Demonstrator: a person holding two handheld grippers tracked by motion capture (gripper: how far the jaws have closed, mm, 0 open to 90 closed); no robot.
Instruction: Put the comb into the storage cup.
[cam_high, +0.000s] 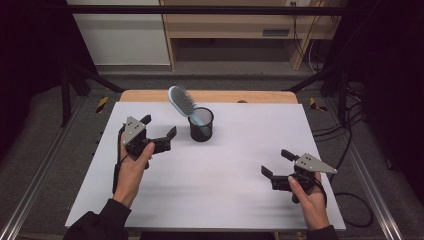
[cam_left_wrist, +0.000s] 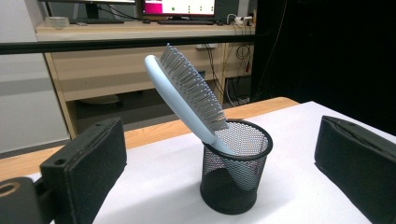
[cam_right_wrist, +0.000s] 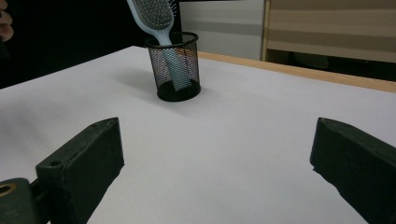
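The pale blue hairbrush (cam_high: 181, 101) stands handle-down, tilted, in a black mesh cup (cam_high: 201, 126) near the tabletop's (cam_high: 240, 165) far edge. The left gripper (cam_high: 159, 131), jaws spread and empty, is just beside the cup; the right gripper (cam_high: 277, 163), likewise spread, sits near the right edge.

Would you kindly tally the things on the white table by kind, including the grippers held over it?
Hairbrush, pale blue, leaning in the cup: 1
Black mesh cup: 1
Grippers, left gripper and right gripper, both open: 2
Total: 4
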